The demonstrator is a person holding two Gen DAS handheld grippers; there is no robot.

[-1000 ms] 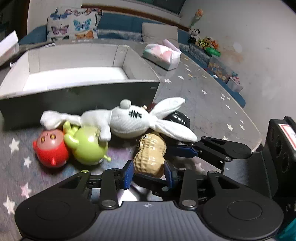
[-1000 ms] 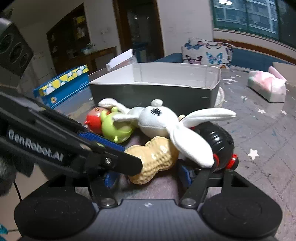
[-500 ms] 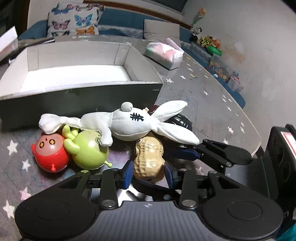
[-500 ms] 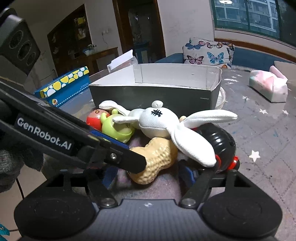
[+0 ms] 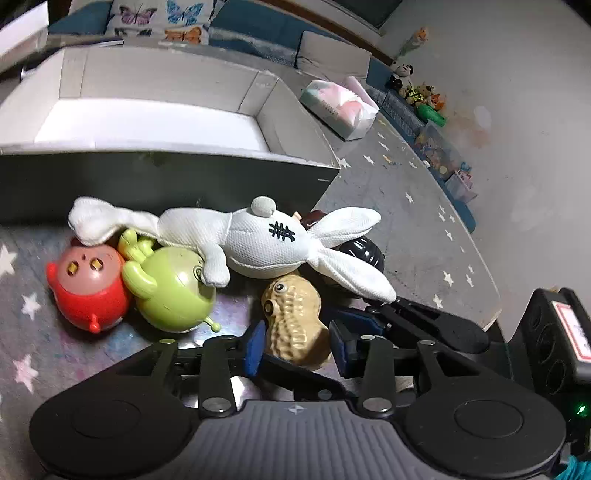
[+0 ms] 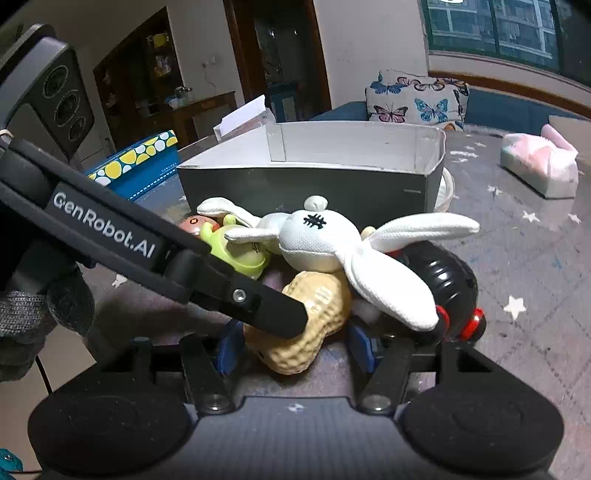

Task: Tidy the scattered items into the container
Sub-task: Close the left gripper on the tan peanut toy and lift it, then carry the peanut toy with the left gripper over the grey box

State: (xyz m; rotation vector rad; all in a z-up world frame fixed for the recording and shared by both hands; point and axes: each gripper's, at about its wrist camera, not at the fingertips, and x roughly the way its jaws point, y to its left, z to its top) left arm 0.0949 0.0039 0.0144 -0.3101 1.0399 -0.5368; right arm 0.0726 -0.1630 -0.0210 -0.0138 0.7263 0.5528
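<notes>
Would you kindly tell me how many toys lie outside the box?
5, maybe more hidden: white plush rabbit on top, red round toy far left, green alien toy beside it, tan peanut toy nearest, black ribbed toy under an ear.

A home living room. A blue sofa with butterfly cushions runs along the wall under a window. A wooden sideboard and doorway stand behind.

Both wrist views look low and close, sharing the toy pile.
</notes>
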